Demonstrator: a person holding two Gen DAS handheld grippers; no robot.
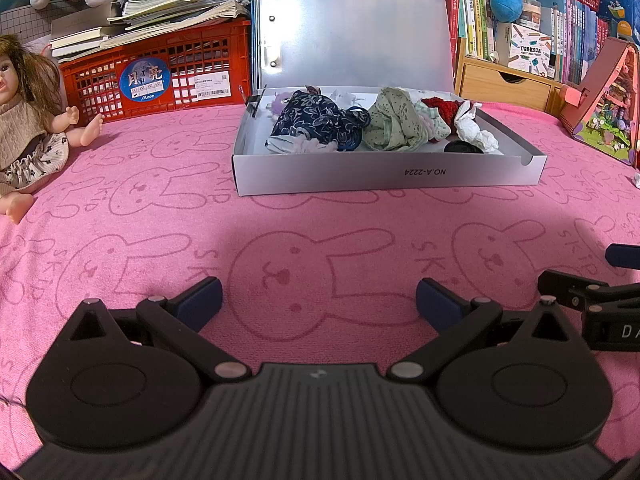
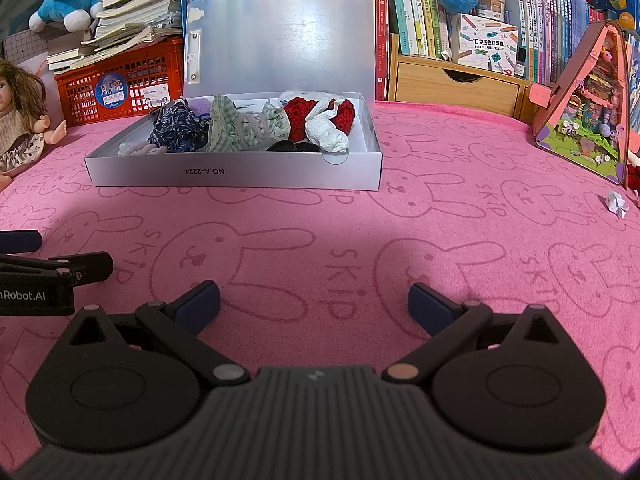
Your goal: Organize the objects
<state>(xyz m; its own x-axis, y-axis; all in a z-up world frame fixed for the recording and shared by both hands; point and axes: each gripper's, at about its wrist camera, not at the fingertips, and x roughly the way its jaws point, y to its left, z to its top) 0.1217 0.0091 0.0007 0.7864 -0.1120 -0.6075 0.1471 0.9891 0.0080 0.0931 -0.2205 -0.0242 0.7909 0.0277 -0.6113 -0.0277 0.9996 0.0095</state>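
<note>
Ahead of both empty, wide-apart claws, left gripper [image 1: 319, 298] and right gripper [image 2: 314, 300]: open box [image 2: 234, 172], long side crosswise, about equally near.

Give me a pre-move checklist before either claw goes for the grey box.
1. Left claw open and empty: ok.
2. Right claw open and empty: ok.
3. Lid of the shallow grey cardboard box standing upright, contents reachable: ok.
4. Pink rabbit-print cloth between claws and box free of obstacles: ok.
5. Small folded white paper scrap lying outside the box, on the cloth at right: not ok.
6. Room in the box beside the crumpled white paper: cannot tell.
</note>
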